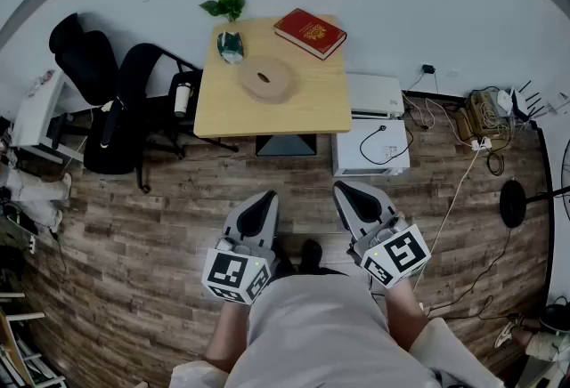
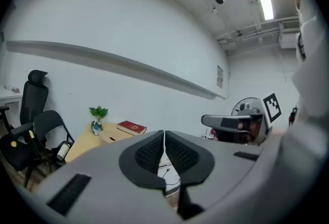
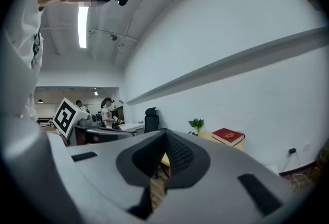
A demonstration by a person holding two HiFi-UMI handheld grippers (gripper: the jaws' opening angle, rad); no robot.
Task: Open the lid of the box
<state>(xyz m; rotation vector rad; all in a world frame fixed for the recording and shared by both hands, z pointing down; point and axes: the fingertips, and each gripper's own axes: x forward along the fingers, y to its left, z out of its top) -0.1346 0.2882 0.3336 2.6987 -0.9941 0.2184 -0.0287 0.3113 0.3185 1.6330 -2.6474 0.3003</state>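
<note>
A round tan box (image 1: 266,79) with its lid on lies on a small wooden table (image 1: 312,110) against the far wall. In the left gripper view the box (image 2: 109,137) shows small beside the red book. Both grippers are held close to the person's body over the wooden floor, well short of the table. My left gripper (image 1: 264,199) (image 2: 164,136) is shut, its pads pressed together with nothing between them. My right gripper (image 1: 347,191) (image 3: 164,134) also looks shut and empty.
A red book (image 1: 309,32) and a small potted plant (image 1: 228,11) share the table. Black office chairs (image 1: 111,101) stand to its left. White cases (image 1: 371,146) sit on the floor to its right, with cables and a fan base (image 1: 513,203) further right.
</note>
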